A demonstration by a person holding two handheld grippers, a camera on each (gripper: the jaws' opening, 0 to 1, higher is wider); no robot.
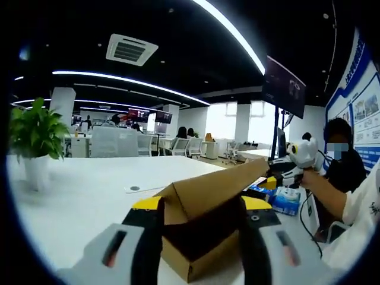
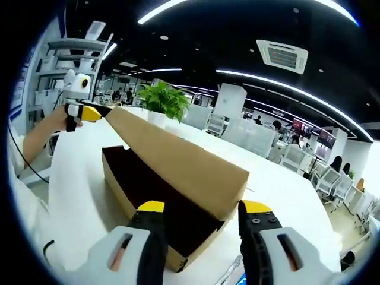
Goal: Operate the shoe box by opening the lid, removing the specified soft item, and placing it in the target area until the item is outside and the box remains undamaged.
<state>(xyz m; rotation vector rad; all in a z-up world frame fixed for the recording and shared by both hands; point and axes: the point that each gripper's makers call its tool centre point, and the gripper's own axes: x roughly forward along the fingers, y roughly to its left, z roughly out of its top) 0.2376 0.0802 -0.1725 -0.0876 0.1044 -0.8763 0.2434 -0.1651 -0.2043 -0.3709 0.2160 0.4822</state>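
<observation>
A brown cardboard shoe box [image 1: 193,261] lies on the white table [image 1: 83,196], and its lid [image 1: 214,185] is tilted up. My left gripper [image 1: 201,205] is open, its jaws standing either side of the box's near end. At the lid's far tip is my right gripper [image 1: 276,180], held by a hand [image 1: 314,185]. From the other end, my right gripper [image 2: 203,208] is open astride the box [image 2: 178,258], under the raised lid [image 2: 178,157]. The left gripper [image 2: 86,111] meets the lid's far corner. The box's inside [image 2: 133,178] is dark, and I cannot make out any soft item in it.
A potted plant [image 1: 35,133] [image 2: 163,98] stands on the table beyond the box. Blue packs [image 1: 286,200] and a black cable [image 1: 304,222] lie to the right. A seated person [image 1: 343,169] is close by. Shelving [image 2: 65,56] and office chairs [image 2: 249,133] stand further off.
</observation>
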